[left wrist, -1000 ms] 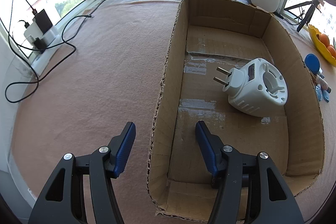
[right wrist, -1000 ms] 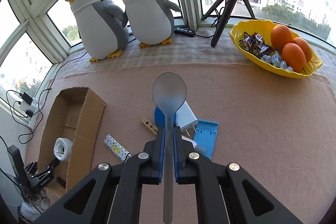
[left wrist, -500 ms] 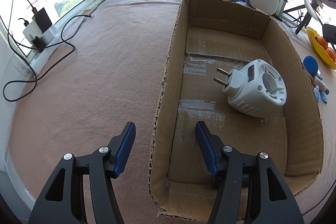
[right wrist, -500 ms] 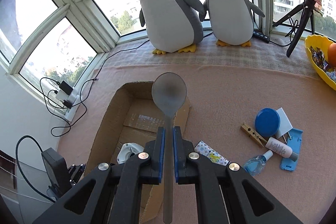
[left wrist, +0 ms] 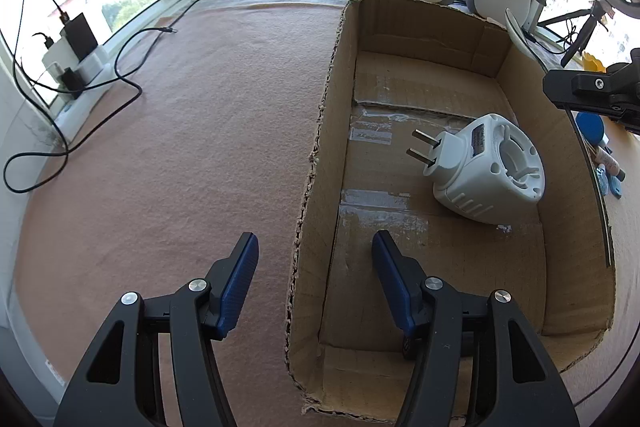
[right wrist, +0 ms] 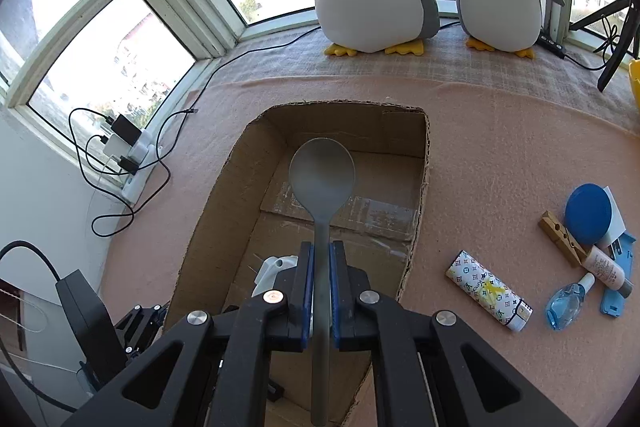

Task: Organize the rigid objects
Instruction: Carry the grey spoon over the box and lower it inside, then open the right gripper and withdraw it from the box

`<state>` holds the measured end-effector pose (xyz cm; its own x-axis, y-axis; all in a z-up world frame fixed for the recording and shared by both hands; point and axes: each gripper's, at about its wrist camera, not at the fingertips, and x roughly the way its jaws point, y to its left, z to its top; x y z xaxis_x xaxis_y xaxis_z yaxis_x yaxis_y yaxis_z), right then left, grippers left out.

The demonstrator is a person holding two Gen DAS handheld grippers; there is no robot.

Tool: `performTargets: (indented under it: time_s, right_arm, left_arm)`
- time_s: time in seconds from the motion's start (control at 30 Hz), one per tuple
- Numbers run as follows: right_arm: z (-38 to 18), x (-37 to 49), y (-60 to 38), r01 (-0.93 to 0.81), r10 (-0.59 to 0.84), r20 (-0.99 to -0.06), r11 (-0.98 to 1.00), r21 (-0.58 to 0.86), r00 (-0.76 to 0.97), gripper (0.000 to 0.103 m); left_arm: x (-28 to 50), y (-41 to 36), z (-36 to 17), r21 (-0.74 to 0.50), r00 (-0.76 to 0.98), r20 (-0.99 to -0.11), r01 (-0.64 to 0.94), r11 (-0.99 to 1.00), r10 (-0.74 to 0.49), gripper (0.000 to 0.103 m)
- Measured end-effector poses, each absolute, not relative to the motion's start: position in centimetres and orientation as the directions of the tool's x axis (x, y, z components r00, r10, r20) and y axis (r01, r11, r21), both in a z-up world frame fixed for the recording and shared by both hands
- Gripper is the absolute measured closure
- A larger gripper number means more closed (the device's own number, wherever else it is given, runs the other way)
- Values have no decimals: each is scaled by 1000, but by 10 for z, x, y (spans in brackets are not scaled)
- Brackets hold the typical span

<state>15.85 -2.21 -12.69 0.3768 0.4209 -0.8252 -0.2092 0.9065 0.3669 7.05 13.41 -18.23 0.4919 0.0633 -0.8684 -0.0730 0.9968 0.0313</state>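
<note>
Cardboard box [right wrist: 416, 187] sat open on the pink cloth, white plug-in adapter [left wrist: 486, 169] lying inside w/ prongs out; looked hard, light, bulky, prob best gripped across its body. Left gripper [left wrist: 314, 281] straddled the box's left wall, fingers apart, holding nothing. Right gripper [right wrist: 319, 291] was clamped on the grey spoon [right wrist: 322, 179] mid-handle, bowl over the box; spoon looked stiff, smooth, likely slippy, light.
</note>
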Motion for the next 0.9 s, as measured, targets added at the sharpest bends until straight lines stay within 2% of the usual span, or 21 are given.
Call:
performTargets:
  time_s: [0.2, 0.23, 0.27, 0.33, 0.4, 0.9]
  right_arm:
    - [-129, 156, -18, -232, 415, -831, 908, 350, 370, 96]
    - [-129, 155, -18, -236, 414, -831, 908, 347, 372, 93]
    - [-128, 155, -16, -238, 406, -834, 911, 337, 374, 88]
    - [-125, 153, -14, -247, 396, -833, 914, 320, 386, 57]
    - [-121, 151, -13, -258, 391, -827, 916, 308, 403, 49]
    - [-111, 143, -33, -248, 376, -825, 923, 294, 422, 46]
  left_arm:
    - [70, 134, -182, 33, 492, -868, -72, 997, 64, 44]
    - [70, 134, -182, 33, 492, -868, -72, 997, 64, 44]
    - [70, 135, -182, 32, 492, -868, -72, 997, 63, 44]
    - [70, 134, -182, 32, 492, -868, -72, 997, 64, 44]
    - [70, 135, -182, 32, 492, -868, -72, 997, 63, 44]
    - [71, 135, -182, 34, 492, -868, -71, 997, 65, 44]
